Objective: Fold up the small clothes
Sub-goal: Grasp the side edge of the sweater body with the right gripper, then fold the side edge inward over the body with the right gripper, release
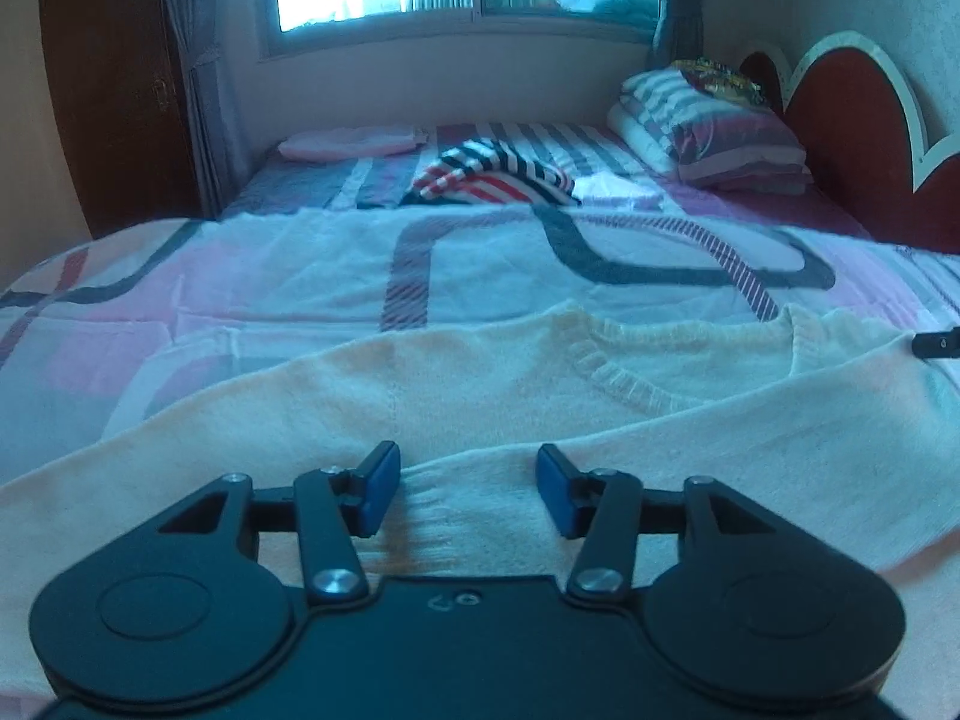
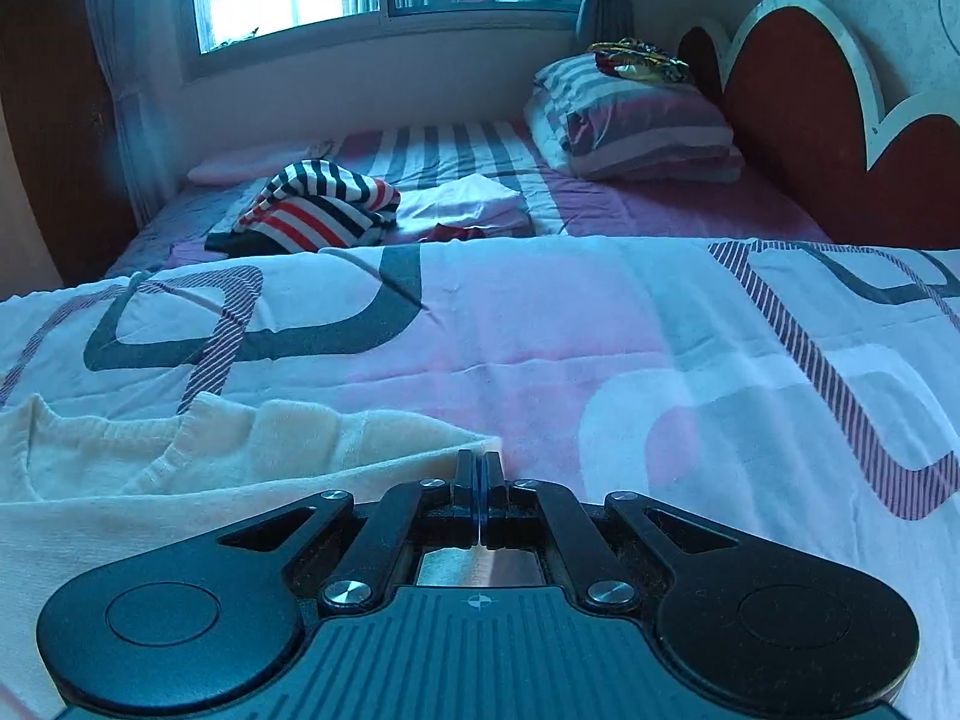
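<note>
Item: cream knit sweater (image 1: 492, 396), ribbed V-neck, lying flat on the patterned bedspread (image 1: 300, 276) at the near edge of the bed; the neckline faces the far end.

Left gripper (image 1: 468, 492): we hold it low over the sweater's near part, jaws spread wide, blue pads (image 1: 378, 492) to either side of a strip of knit, nothing between them yet.

Right gripper (image 2: 480, 480): jaws pressed together at the sweater's right edge. The cloth corner (image 2: 456, 447) touches the tips; whether knit is pinched between them we cannot tell.

Handling, in our judgement: light, soft, limp, somewhat stretchy; it will sag and drag on the bedspread, not slip. We would take it at firmer lines: shoulder seam, ribbed hem or side edge, pinching both layers.

Also present: a striped garment (image 2: 312, 210) and a folded white piece (image 2: 468, 204) farther up the bed, well apart; striped pillows (image 2: 636, 126) by the headboard (image 2: 804, 90).
</note>
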The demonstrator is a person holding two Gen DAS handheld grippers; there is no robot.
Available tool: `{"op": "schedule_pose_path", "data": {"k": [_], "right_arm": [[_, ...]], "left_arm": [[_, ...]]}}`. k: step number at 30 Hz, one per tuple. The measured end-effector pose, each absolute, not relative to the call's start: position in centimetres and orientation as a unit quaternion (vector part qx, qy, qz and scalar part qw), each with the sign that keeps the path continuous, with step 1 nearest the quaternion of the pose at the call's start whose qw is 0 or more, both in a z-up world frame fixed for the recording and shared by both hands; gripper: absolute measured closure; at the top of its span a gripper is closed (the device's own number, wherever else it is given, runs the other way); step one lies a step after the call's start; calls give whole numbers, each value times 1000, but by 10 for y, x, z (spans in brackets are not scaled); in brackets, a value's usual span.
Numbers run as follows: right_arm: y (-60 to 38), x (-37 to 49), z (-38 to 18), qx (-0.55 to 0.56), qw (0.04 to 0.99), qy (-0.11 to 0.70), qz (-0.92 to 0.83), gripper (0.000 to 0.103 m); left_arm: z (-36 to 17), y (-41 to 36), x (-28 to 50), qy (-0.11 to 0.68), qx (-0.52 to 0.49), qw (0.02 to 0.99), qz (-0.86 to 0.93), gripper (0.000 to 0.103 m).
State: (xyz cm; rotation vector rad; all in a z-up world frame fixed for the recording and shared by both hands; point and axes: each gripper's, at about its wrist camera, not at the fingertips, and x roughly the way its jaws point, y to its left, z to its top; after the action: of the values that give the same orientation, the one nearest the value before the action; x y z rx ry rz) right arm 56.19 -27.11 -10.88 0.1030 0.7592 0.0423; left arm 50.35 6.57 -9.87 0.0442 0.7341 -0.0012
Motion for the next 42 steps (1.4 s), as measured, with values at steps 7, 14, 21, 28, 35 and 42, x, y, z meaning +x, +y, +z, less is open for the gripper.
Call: {"op": "schedule_pose_path", "data": {"k": [7, 14, 21, 28, 35, 42], "right_arm": [[-249, 524, -117, 15, 923, 384, 31, 103], [-241, 498, -106, 9, 920, 390, 34, 103], [-238, 465, -108, 2, 918, 395, 36, 103], [-238, 438, -94, 16, 931, 363, 44, 103], [-233, 435, -110, 0, 921, 389, 27, 103], [-246, 432, -114, 16, 916, 401, 7, 103]], "left_arm": [[-109, 56, 484, 367, 29, 930, -10, 53], [-97, 56, 476, 366, 29, 930, -3, 54], [-101, 56, 465, 377, 39, 925, -6, 54], [-96, 56, 454, 366, 39, 930, -7, 54], [-105, 55, 453, 378, 47, 925, -8, 53], [-104, 58, 450, 378, 42, 925, -8, 48]]}}
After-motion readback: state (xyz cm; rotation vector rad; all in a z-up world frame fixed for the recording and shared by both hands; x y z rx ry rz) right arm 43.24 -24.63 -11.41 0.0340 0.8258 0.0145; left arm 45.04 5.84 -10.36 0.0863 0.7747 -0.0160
